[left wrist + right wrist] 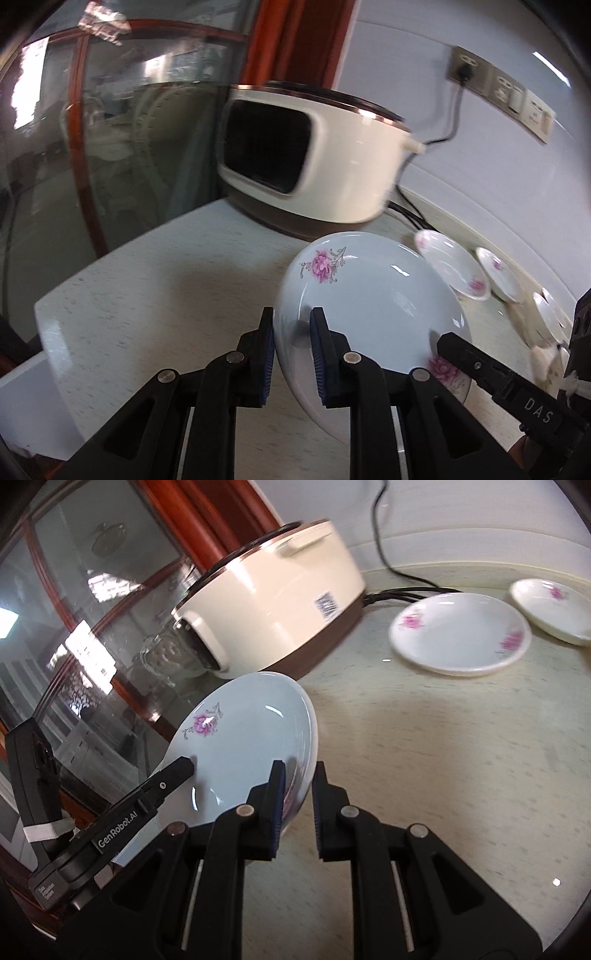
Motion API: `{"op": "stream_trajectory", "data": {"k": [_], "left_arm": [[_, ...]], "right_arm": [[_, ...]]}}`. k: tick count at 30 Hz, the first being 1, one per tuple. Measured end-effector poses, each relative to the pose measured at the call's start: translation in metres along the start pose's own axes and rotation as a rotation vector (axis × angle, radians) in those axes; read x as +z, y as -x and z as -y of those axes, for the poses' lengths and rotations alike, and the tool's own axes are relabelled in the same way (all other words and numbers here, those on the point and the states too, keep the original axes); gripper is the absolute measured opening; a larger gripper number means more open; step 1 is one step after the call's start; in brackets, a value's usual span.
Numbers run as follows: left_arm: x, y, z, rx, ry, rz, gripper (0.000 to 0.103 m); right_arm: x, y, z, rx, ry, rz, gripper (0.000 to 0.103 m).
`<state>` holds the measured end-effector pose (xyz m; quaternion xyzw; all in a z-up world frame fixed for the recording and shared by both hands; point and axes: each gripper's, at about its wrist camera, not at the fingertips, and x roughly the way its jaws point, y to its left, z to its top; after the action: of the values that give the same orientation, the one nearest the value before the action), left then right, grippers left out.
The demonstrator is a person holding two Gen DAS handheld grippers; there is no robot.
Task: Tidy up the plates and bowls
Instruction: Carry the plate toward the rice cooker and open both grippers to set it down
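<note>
A large white plate with pink flowers (369, 302) is held tilted above the counter between both grippers. My left gripper (292, 332) is shut on its left rim. My right gripper (298, 794) is shut on the opposite rim of the same plate (243, 746). The right gripper's finger shows in the left wrist view (480, 365), and the left gripper's finger in the right wrist view (162, 782). A medium flowered plate (461, 631) and a smaller one (550, 605) lie flat on the counter near the wall; they also show in the left wrist view (454, 269).
A cream rice cooker (310, 158) stands at the counter's back corner, its cord running to wall sockets (502, 88). A glass cabinet door with red wood frame (110, 147) is on the left. More white dishes (546, 325) sit at the far right. The counter (443, 757) is pale speckled stone.
</note>
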<state>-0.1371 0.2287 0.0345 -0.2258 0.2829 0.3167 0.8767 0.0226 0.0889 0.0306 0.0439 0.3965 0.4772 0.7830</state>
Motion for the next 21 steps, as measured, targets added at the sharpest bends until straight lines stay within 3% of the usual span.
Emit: {"op": "stream_trajectory", "data": {"k": [7,21], "left_arm": [[-0.001,-0.012,-0.023,0.030,0.042,-0.016,0.021],[-0.009,-0.016,-0.022,0.057,0.009,-0.039,0.022]], "right_arm": [[-0.010,-0.015,-0.017,-0.004,0.074,-0.042,0.019],[-0.013,-0.015,-0.010,-0.043,0.061,-0.074,0.019]]}}
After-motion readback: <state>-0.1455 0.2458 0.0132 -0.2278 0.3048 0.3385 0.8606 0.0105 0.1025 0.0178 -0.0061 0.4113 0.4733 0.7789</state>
